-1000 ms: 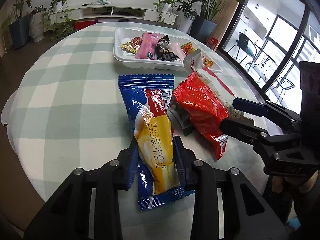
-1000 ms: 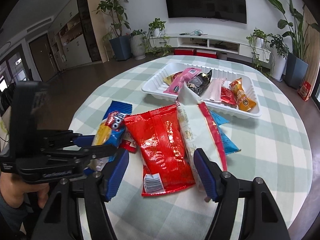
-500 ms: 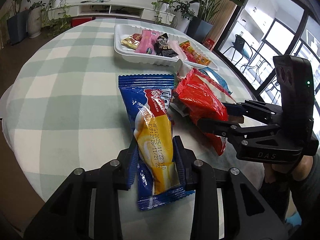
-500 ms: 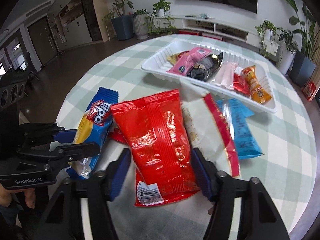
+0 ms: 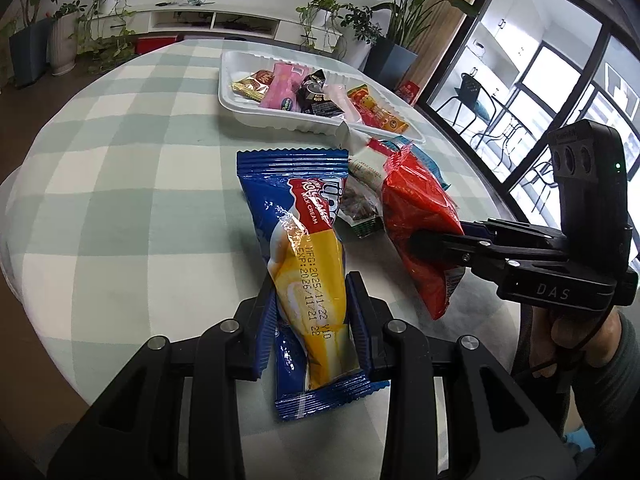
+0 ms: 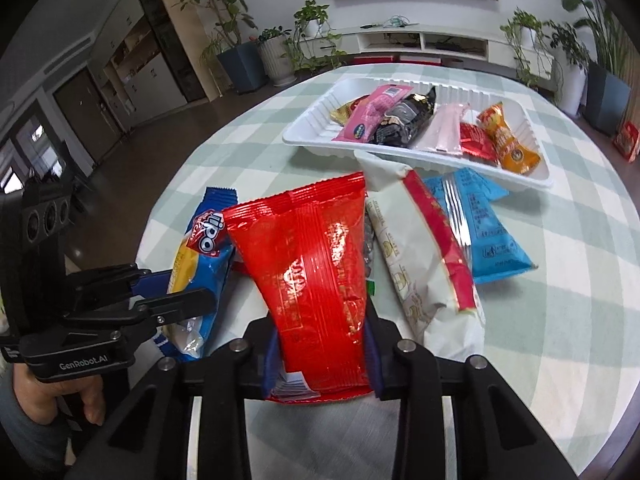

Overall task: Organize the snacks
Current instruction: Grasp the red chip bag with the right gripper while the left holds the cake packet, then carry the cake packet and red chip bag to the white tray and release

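The right hand-held gripper [image 6: 322,344] is closing on the red snack bag [image 6: 316,276], pinching its near end. The left hand-held gripper [image 5: 312,320] pinches the blue roll-cake packet [image 5: 308,264]. Both packs run lengthwise toward the white tray [image 6: 308,136], upper frame.

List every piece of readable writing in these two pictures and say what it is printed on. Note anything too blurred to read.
"MILK CREAM" and "MFG:2025/11/22", "EXP:2026/11/21": blue and yellow plastic cake wrapper.
"DAS": black right gripper body.
"GenRobot.AI": black left gripper body.
"Tipo", partly hidden: same blue wrapper.
Too small or blurred: print on the red foil bag, the cream and red packet, the light blue packet, and the snacks in the white plastic tray.
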`<state>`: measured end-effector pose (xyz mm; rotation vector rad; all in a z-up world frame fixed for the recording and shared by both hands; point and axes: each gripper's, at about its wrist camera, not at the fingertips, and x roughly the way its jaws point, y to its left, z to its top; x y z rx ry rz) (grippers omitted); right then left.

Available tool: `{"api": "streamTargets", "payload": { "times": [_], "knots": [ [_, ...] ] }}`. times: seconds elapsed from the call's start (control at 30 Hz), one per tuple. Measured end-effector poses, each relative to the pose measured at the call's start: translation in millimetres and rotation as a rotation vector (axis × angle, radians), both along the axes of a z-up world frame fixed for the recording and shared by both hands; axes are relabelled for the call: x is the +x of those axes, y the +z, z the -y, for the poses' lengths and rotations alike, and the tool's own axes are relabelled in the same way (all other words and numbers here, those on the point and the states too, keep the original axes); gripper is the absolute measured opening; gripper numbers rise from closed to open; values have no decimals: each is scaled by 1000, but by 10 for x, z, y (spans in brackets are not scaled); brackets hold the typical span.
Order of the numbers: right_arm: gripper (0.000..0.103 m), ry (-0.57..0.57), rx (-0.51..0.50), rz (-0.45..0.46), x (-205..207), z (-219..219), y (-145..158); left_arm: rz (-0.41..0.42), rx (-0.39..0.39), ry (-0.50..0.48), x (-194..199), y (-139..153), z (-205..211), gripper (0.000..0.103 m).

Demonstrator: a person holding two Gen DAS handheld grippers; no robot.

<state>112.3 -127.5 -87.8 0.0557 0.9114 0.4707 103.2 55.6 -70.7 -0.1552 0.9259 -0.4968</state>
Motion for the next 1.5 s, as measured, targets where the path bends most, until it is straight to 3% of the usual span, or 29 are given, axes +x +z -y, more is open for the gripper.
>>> {"api": "streamTargets", "payload": {
  "times": [0.33,0.9,1.1,1.33,1.43,1.5],
  "knots": [
    [36,-76,165,-1,-237,281,147,16,-28,-34,-40,71,75,31],
    [36,-191,334,-6,-301,843,256,44,-80,-40,42,280,18,31],
    [36,-283,351,28,-153,1238,441,88,-79,-14,333,550,-136,31],
    [36,-361,323,115,166,1608,834,152,-33,11,953,964,-244,31],
    [36,-363,320,122,428,1656,934,116,24,27,1256,913,-192,23],
    [36,-374,302,124,544,1632,966,103,23,21,1293,876,-176,23]
  ]
}}
